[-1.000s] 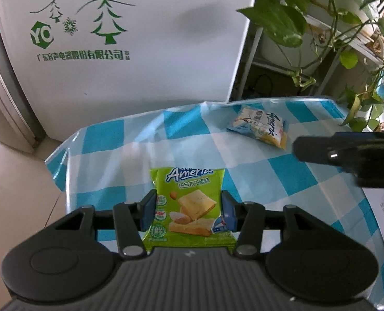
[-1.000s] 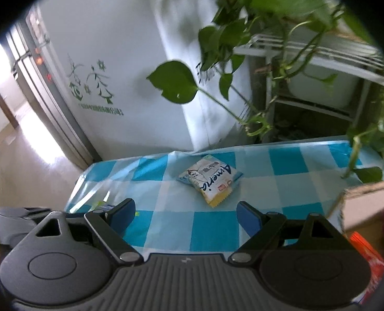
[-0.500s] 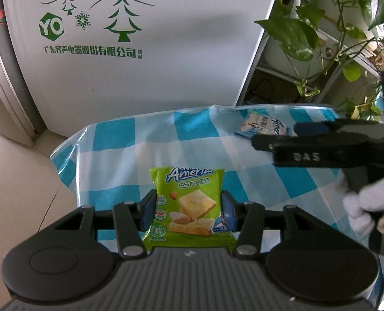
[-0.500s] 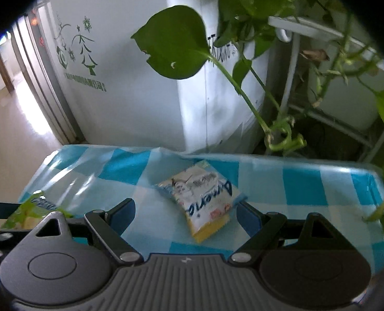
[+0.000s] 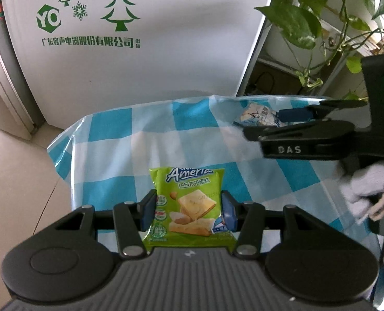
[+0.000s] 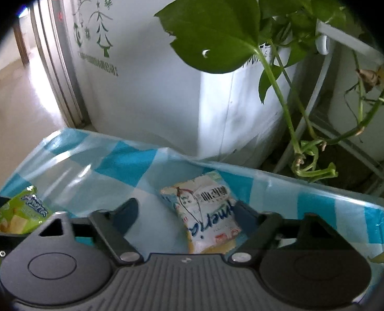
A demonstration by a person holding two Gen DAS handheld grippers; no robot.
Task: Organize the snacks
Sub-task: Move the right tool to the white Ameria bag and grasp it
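White appliance cabinet point(image 5: 145, 59) with green tree print stands behind the worktop point(image 5: 192, 140), upright; a trailing green plant point(image 6: 218, 23) hangs over the far right corner, on a white rack; the worktop carries a blue-and-white checked plastic cover, its far edge drooping toward the floor.

Left hand-held gripper point(image 5: 188, 207): jaws narrowed onto the green snack packet point(image 5: 189, 204); both blue pads press the packet's side edges; the packet stands upright between them, label facing the camera, lower edge at the gripper body; whether it is raised off the cover cannot be told.

Right hand-held gripper point(image 6: 185, 212): jaws spread wide, set low over the cover at the far right area; the white snack packet point(image 6: 205, 212) lies flat on the cover between them, tilted, printed side up; the right pad is at or against the packet's edge, contact not determinable; the left pad stands clear of it. In the left wrist view this gripper point(image 5: 275, 127) reaches in from the right, its tips at the white packet point(image 5: 259, 116); the two packets lie well apart.
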